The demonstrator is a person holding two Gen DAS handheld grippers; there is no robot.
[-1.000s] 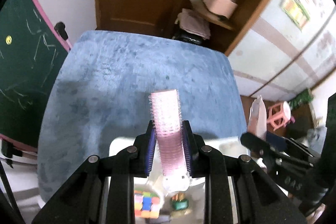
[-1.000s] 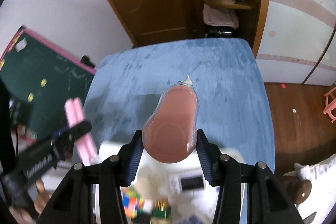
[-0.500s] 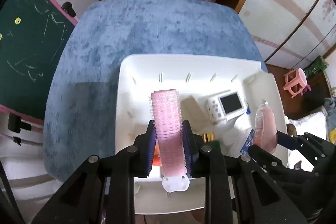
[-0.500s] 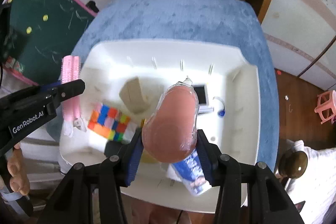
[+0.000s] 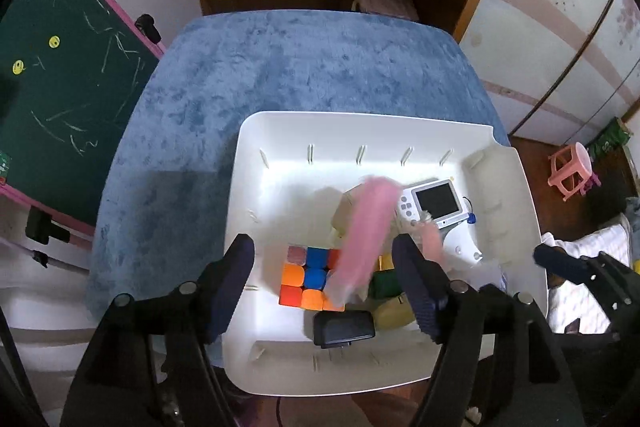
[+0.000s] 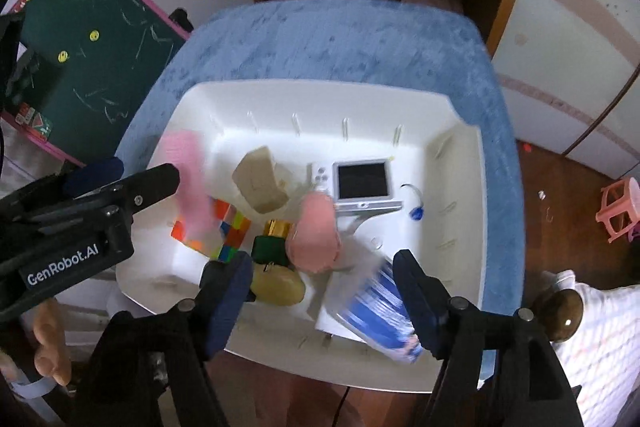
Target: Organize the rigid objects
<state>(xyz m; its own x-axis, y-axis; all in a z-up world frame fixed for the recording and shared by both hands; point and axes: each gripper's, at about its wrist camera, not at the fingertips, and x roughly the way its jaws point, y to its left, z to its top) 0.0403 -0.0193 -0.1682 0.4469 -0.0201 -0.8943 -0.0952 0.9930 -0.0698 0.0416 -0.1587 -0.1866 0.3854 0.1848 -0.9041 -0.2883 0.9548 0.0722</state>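
Note:
My left gripper (image 5: pixel 322 251) hangs over the white bin (image 5: pixel 248 187), its jaws opening. The pink hair roller (image 5: pixel 366 231) is a blur between them, touching neither pad and dropping toward the colour cube (image 5: pixel 306 279). My right gripper (image 6: pixel 322 295) is over the same bin (image 6: pixel 460 167) with its jaws also opening. The pink bottle (image 6: pixel 316 235) is blurred and free of the pads, falling beside a green bottle with a gold cap (image 6: pixel 272 243). In the right wrist view the roller (image 6: pixel 188 179) shows just past the left gripper (image 6: pixel 136 173).
The bin also holds a white device with a dark screen (image 6: pixel 360 183), a beige block (image 6: pixel 260 183), a beige oval (image 6: pixel 280 287), a blue-and-white tube (image 6: pixel 384 311) and a black object (image 5: pixel 344 323). It sits on a blue-covered table (image 5: pixel 300 67). A chalkboard (image 5: pixel 60 87) stands left.
Both grippers moved down over the bin, then went from shut to open. The roller and the pink bottle left the pads and are falling into the bin.

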